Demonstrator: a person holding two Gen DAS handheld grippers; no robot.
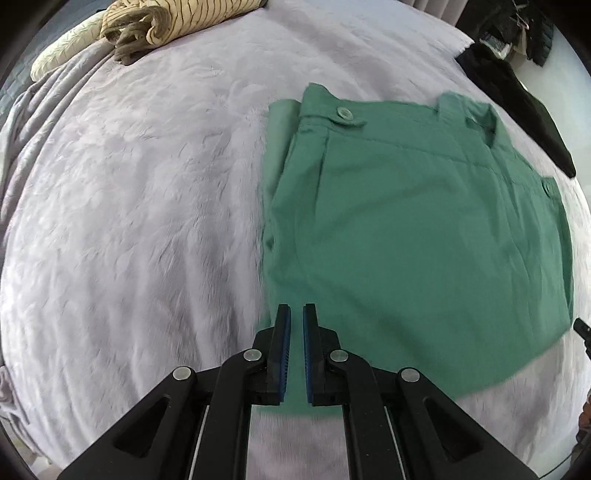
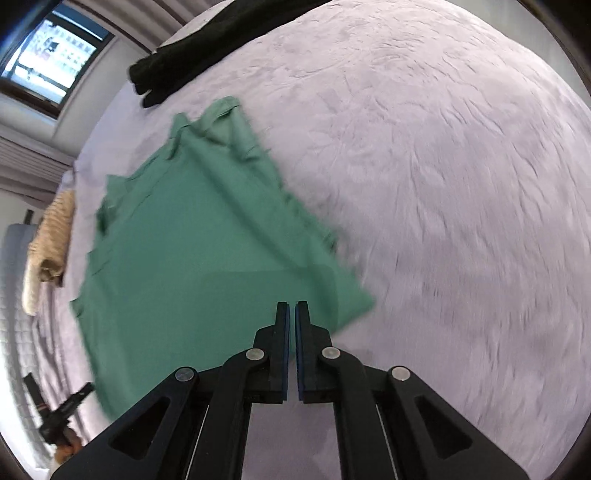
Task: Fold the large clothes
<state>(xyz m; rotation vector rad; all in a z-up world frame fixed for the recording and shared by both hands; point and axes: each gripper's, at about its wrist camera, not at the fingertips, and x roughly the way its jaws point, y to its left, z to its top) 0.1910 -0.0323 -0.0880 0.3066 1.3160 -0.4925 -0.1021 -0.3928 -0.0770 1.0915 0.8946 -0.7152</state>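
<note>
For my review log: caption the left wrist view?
Shut left gripper over folded green trousers on a lilac blanket.

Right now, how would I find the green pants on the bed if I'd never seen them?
Look at the big bed with the fuzzy lilac blanket. The green pants lie folded flat near its middle, between a striped tan bundle and a black garment. They are the only green thing, with round buttons at the waistband.

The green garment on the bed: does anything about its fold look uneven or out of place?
Mostly neat. The green garment lies folded flat on the grey blanket, but a paler under-layer sticks out past its left edge near the waistband, so the layers are not aligned there.
</note>
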